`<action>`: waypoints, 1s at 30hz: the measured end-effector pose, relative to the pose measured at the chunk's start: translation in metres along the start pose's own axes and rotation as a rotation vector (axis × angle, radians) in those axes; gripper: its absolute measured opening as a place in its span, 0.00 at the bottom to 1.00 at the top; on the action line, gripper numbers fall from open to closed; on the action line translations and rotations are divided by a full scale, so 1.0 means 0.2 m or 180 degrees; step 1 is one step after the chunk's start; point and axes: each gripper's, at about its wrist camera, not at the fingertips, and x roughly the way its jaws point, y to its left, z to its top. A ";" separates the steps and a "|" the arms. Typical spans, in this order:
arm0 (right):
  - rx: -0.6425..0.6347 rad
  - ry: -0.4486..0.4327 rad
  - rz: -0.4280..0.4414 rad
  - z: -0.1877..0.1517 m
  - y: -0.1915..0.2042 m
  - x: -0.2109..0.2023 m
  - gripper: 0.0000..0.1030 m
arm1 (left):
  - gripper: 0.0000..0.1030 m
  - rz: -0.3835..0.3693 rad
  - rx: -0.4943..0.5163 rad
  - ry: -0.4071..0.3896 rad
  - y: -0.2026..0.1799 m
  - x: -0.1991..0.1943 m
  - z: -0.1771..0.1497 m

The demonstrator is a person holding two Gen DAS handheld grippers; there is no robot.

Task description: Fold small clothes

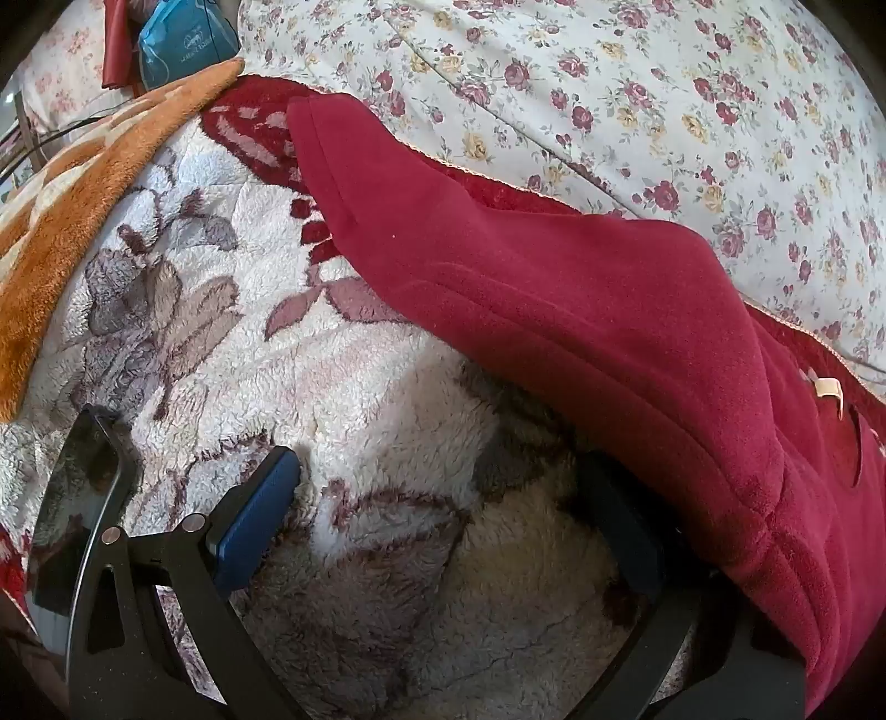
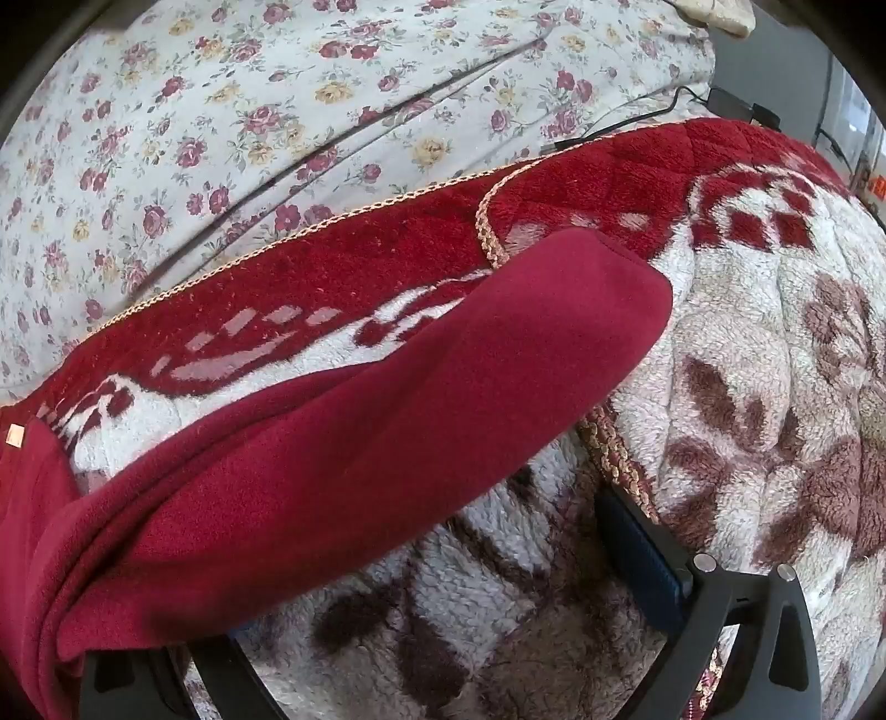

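A dark red fleece garment [image 1: 554, 310] lies on a plush white and red flowered blanket [image 1: 266, 277]. One sleeve runs to the upper left in the left wrist view. A small white tag [image 1: 828, 387] shows at its right. My left gripper [image 1: 443, 498] is open, its blue left finger pad [image 1: 255, 526] bare, its right finger under the garment's edge. In the right wrist view the other sleeve [image 2: 387, 399] stretches to the upper right. My right gripper [image 2: 421, 554] is open, its right finger pad [image 2: 642, 559] bare, its left finger hidden under the fleece.
A flowered bed sheet [image 1: 664, 111] lies beyond the blanket, as in the right wrist view [image 2: 221, 122]. An orange blanket [image 1: 83, 194] and a blue bag [image 1: 183, 44] sit at the far left. A black cable and charger [image 2: 720, 102] lie at the upper right.
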 end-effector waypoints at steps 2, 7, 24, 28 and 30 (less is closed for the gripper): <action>0.0002 0.0003 0.0003 0.00 0.00 0.00 1.00 | 0.98 0.0006 0.0005 -0.0001 0.00 0.00 0.00; 0.0003 0.0000 0.0000 0.00 0.00 0.00 1.00 | 0.98 -0.0003 0.0022 0.0013 0.00 -0.01 -0.01; -0.0034 0.0094 0.0134 -0.01 -0.02 -0.05 1.00 | 0.98 -0.0449 -0.0193 -0.0243 0.12 -0.37 -0.09; -0.0105 0.0132 0.0130 -0.06 0.00 -0.17 1.00 | 0.98 -0.0526 -0.0177 -0.0301 0.10 -0.44 -0.08; -0.0092 0.0022 0.0163 -0.08 0.01 -0.29 1.00 | 0.98 -0.0561 -0.0096 -0.0317 0.07 -0.47 -0.09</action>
